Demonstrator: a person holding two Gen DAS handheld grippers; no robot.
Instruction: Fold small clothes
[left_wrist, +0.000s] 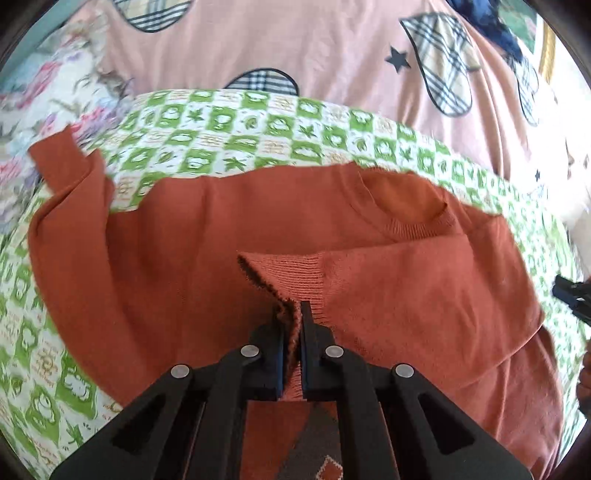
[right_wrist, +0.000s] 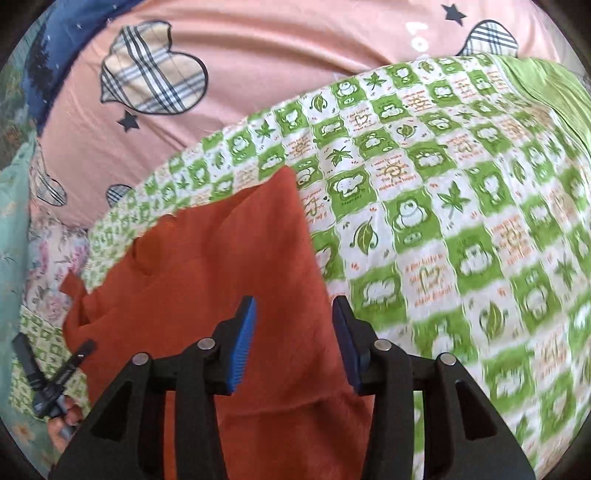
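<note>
Rust-orange knit sweater (left_wrist: 258, 229): spread across a green-and-white checked quilt (left_wrist: 258, 122), which lies on a pink sheet with plaid hearts (left_wrist: 314, 40); one sleeve folded in over the body, its ribbed cuff (left_wrist: 280, 273) raised. Left gripper (left_wrist: 292, 314): pressed together, pinching the ribbed cuff. Right gripper (right_wrist: 293, 310): jaws spread, blue pads (right_wrist: 243, 343) bare, above the sweater's edge, nothing held.

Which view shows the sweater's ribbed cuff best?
The left wrist view: the cuff sits centre frame, pinched in the shut left claw. The right wrist view shows only the sweater body under the open right claw; no cuff is visible.
</note>
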